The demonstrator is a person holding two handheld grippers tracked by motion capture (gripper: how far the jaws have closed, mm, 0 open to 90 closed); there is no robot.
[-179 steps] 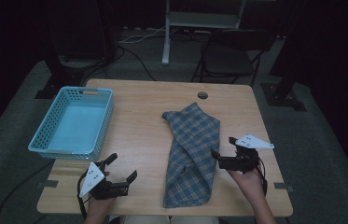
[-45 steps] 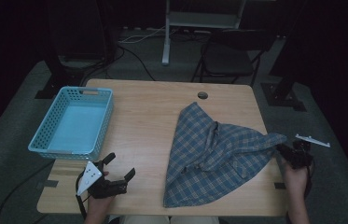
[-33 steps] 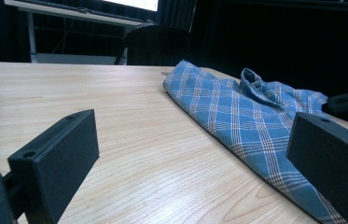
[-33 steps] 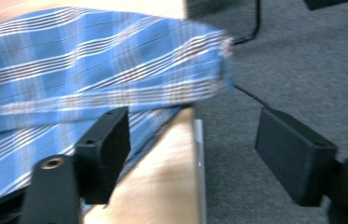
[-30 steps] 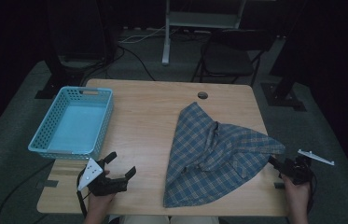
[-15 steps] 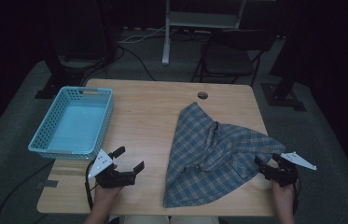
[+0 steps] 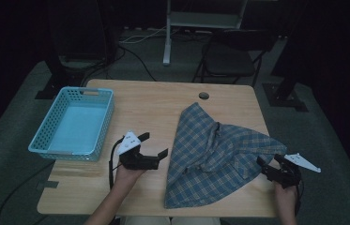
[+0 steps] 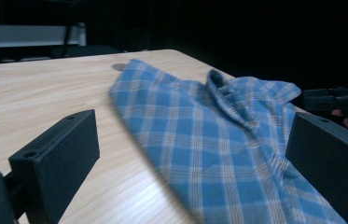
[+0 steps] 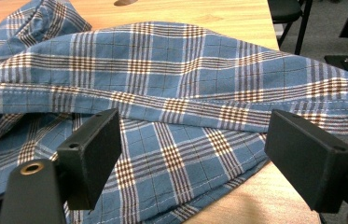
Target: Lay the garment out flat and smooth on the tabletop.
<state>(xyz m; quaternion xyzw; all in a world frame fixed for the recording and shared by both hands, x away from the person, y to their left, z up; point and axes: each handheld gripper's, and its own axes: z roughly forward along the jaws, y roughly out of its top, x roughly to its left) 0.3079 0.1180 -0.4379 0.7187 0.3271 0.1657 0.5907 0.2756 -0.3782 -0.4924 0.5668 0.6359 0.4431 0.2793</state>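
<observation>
A blue plaid shirt (image 7: 215,154) lies spread over the right half of the wooden table (image 7: 154,103), one sleeve reaching the right edge. My left gripper (image 7: 155,144) stands open just left of the shirt, jaws pointing at it. In the left gripper view the shirt (image 8: 218,140) lies ahead between the wide-apart jaws of the left gripper (image 8: 195,158). My right gripper (image 7: 270,161) is open at the table's right edge, just off the sleeve end. The right gripper (image 9: 199,144) in its own view has the shirt's folds (image 9: 171,74) right in front, nothing clamped.
A light blue plastic basket (image 7: 74,123) sits at the table's left side. A small round cable hole (image 7: 204,95) marks the far edge. Beyond the table stand a dark chair (image 7: 229,51) and a desk leg (image 7: 167,33). Bare wood (image 7: 140,101) lies between basket and shirt.
The right gripper had pulled the sleeve out to the right, then let go and came back slightly left. The left gripper moved right and forward toward the shirt.
</observation>
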